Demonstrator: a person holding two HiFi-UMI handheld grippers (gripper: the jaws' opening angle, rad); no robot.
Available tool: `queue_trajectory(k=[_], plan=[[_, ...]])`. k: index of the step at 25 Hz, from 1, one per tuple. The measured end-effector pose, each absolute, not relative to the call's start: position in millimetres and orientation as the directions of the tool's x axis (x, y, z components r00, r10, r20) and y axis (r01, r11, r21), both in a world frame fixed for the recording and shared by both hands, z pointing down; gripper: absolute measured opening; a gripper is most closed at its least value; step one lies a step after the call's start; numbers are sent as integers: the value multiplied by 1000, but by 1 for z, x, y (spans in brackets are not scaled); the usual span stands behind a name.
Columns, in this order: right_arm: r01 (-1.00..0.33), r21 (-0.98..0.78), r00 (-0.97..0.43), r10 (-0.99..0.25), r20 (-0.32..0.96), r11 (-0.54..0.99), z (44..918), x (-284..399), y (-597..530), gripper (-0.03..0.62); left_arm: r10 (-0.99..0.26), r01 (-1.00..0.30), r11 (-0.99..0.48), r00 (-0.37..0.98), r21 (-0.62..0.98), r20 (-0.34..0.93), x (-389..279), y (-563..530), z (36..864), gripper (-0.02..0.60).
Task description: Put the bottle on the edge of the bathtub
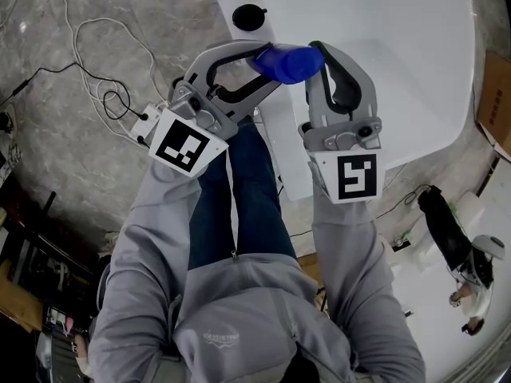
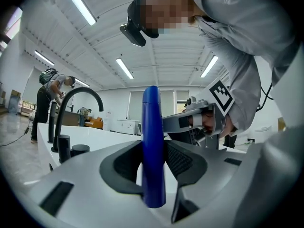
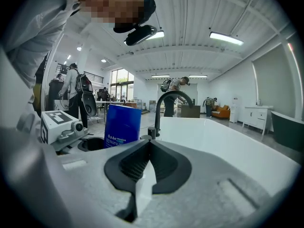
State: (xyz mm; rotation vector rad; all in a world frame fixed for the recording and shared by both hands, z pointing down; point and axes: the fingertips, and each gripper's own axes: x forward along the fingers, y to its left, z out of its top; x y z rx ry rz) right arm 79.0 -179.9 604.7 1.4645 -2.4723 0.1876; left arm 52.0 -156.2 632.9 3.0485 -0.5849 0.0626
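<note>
A blue bottle point(image 1: 289, 62) hangs over the white bathtub's near rim point(image 1: 271, 126), and my left gripper point(image 1: 267, 64) is shut on it. In the left gripper view the bottle point(image 2: 152, 141) stands narrow and upright between the two dark pads. My right gripper point(image 1: 322, 52) is just right of the bottle, jaws together with nothing in them. Seen from the right gripper view, its pads point(image 3: 142, 163) meet, and the bottle point(image 3: 122, 126) with its printed label shows to the left. The left gripper's marker cube point(image 3: 59, 122) sits beside it.
A black arched faucet point(image 3: 164, 108) and round black knobs point(image 1: 249, 16) stand on the tub's rim. White cables point(image 1: 96, 70) lie on the marble floor at left. A cardboard box point(image 1: 495, 102) and another person point(image 1: 467, 270) are at the right. Other people stand in the room behind.
</note>
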Motion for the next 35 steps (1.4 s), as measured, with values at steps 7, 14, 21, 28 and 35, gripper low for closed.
queue_trajectory(k=[7,14,21,28,35], plan=[[-875,41,-452,-844,289,483,612,82,-181,3,-328,-331,-943,942,31,74,59,-147,655,146],[-875,37,-447,-836,318,482,620,81,-179,3,-317,-321,-947,944,27,89,59,-144,659,147],[-878,-15,-450,-813,369,479,639,78,-167,3,-316,-320,-947,944,25,98,56,-142,662,149],[-882,-15,-437,-806,400,471,642,87,-154,3,-300,-306,-952,946,32,127,60,-140,662,149],[-897,-16,-409,-817,407,441,632,96,-144,3,-293,-306,-950,941,57,170,62,-138,663,218]])
